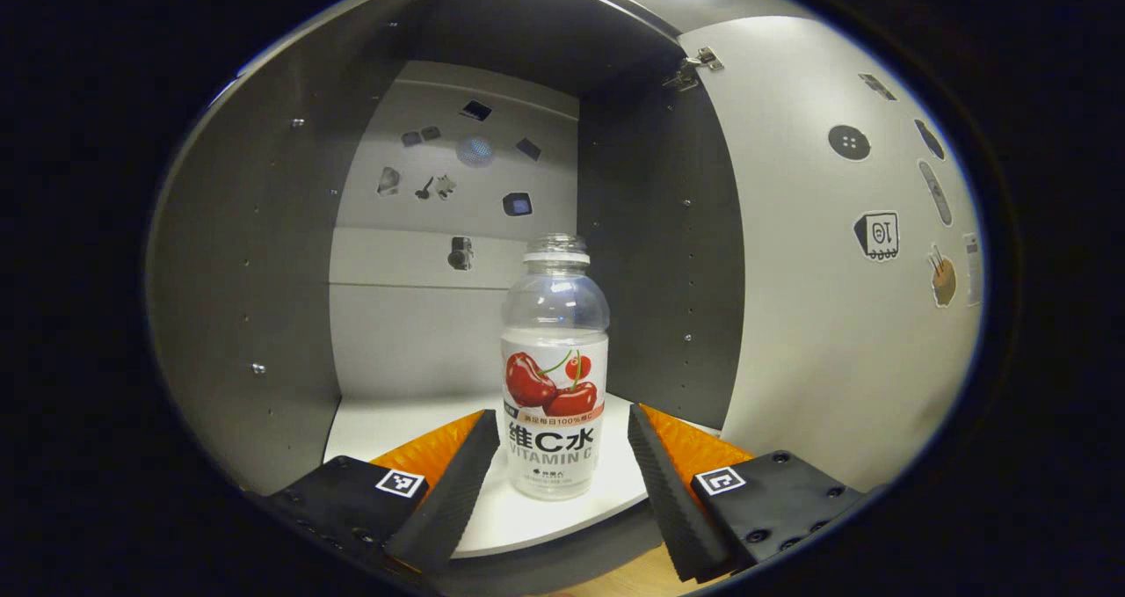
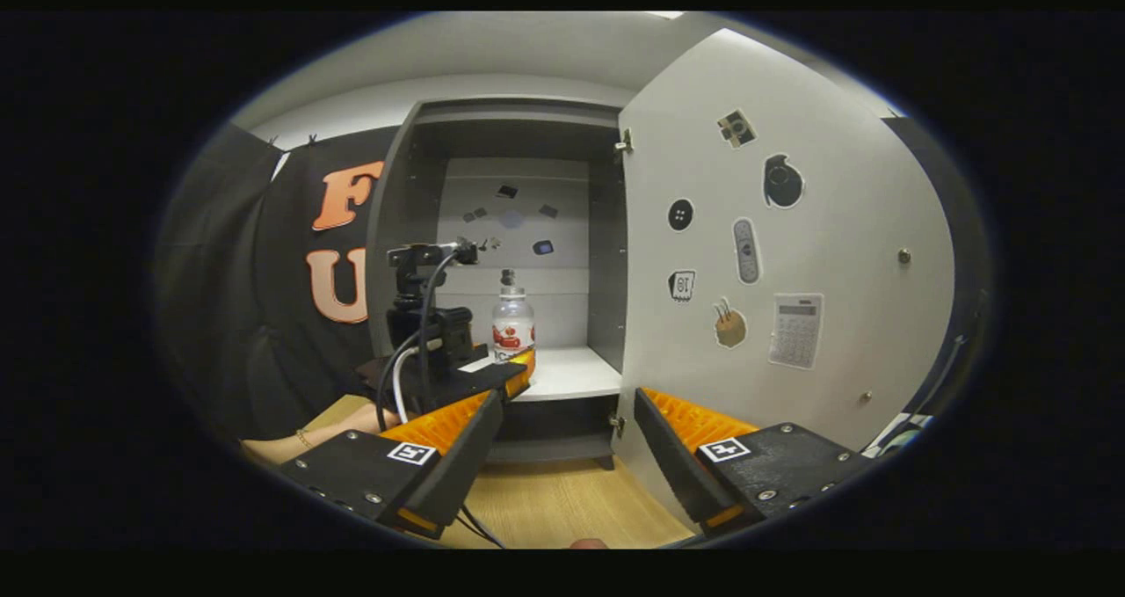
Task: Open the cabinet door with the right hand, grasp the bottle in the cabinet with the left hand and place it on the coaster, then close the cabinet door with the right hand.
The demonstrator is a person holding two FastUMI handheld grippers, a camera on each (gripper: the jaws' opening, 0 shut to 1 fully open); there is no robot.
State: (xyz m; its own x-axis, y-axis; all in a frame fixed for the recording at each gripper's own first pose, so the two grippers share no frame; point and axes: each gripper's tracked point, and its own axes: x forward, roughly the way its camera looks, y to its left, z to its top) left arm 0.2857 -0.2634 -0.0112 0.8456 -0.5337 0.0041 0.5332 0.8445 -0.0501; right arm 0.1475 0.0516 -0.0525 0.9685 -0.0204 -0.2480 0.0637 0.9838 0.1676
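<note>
**Left grasp: bottle lined up, jaws not yet on it**

Cabinet door [image 2: 782,254] swung wide. Bottle [image 1: 554,377] stands upright on the cabinet shelf [image 1: 387,425], between my left hand-held gripper [image 1: 562,474] fingers, which are spread, with gaps both sides. I'd push in a bit deeper, keep level, clamp on the label band, not the neck. Right hand-held gripper [image 2: 569,443] is spread, idle above the tabletop [image 2: 562,500].
</note>
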